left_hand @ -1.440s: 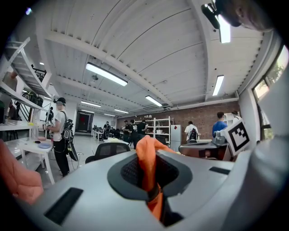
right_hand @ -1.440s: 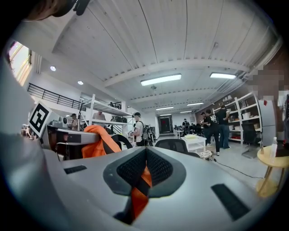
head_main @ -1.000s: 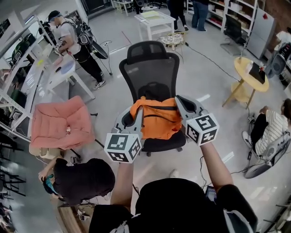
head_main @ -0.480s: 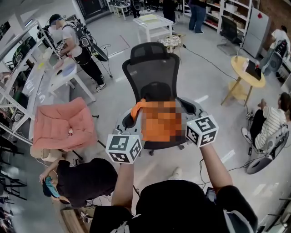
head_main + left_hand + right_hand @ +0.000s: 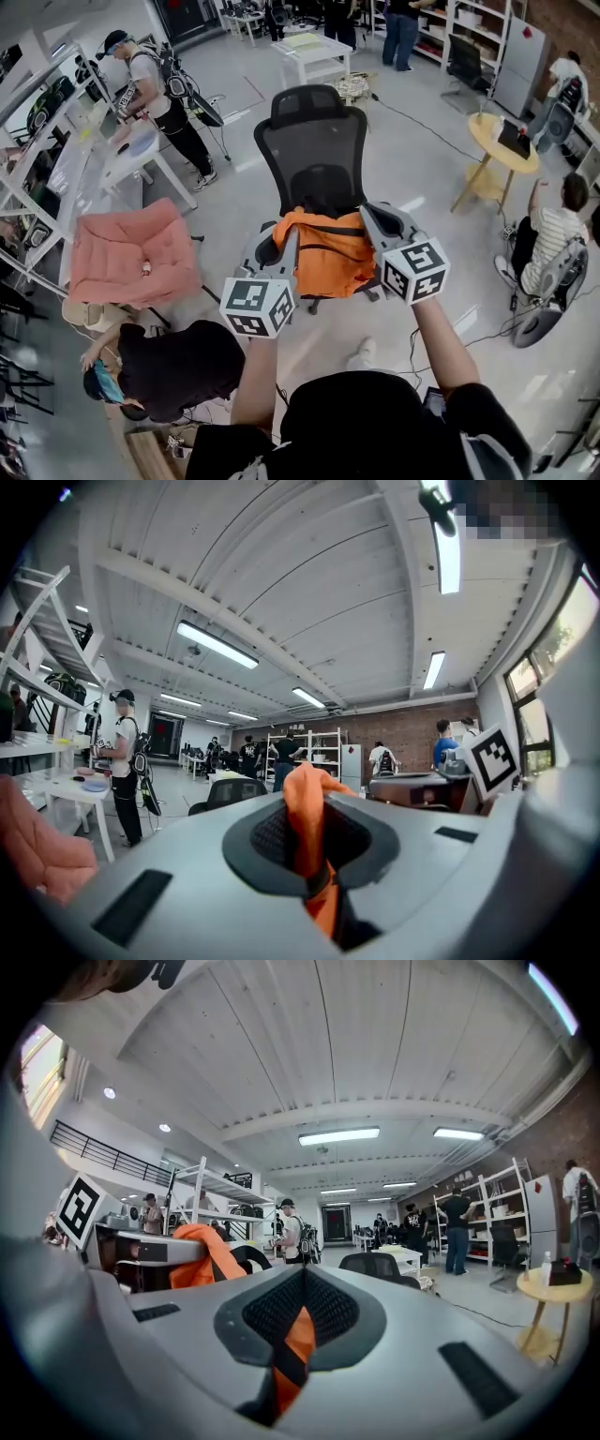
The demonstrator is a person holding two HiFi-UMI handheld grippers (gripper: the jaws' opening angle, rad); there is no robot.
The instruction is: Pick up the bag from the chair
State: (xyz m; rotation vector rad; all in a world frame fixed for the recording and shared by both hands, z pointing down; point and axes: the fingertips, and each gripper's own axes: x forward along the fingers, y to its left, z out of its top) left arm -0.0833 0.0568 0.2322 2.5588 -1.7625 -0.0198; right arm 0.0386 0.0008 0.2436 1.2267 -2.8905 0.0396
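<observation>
An orange bag (image 5: 323, 251) with black straps hangs between my two grippers, in front of the seat of a black mesh office chair (image 5: 314, 150). My left gripper (image 5: 288, 236) is shut on the bag's left edge. The left gripper view shows orange fabric (image 5: 302, 808) pinched between the jaws of the left gripper (image 5: 309, 846). My right gripper (image 5: 367, 220) is shut on the bag's right side. In the right gripper view an orange and black strap (image 5: 298, 1330) runs through the closed jaws of the right gripper (image 5: 298, 1316). The chair seat is mostly hidden behind the bag.
A pink cushioned seat (image 5: 127, 253) stands to the left, with a person in black (image 5: 169, 361) crouching near it. A white desk (image 5: 131, 150) and a standing person (image 5: 155, 89) are at far left. A yellow round table (image 5: 502, 150) and a seated person (image 5: 553, 234) are at right.
Both grippers have drawn back from the chair together, with the bag still clamped between them. The chair now looks slightly farther away.
</observation>
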